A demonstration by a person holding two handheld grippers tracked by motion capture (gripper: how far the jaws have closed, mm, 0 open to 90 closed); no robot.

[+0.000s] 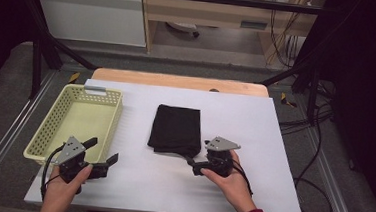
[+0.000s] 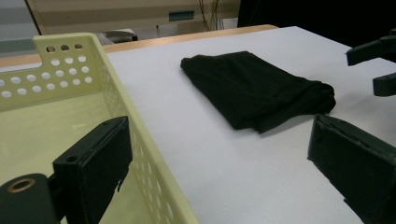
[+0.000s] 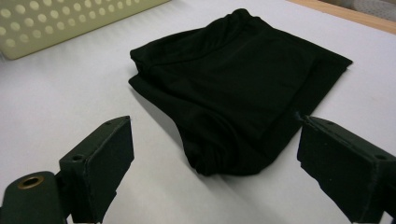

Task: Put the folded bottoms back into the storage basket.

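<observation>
A white table [image 1: 253, 140] with a wooden far edge stands on grey floor, a yellow basket [image 1: 105, 125] at its left. A folded black cloth [image 1: 175, 129] lies mid-table, its near corner just beyond the right gripper [image 1: 192, 162], jaws apart. The left gripper [image 1: 103, 152], jaws apart, straddles the basket's near right rim; its left jaw tip hangs over the basket.

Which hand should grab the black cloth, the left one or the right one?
Probably the right. The right gripper sits open just at the near corner of the folded black cloth, pointing at it. The left gripper, also open, hangs by the yellow basket, with bare table between it and the cloth.
</observation>
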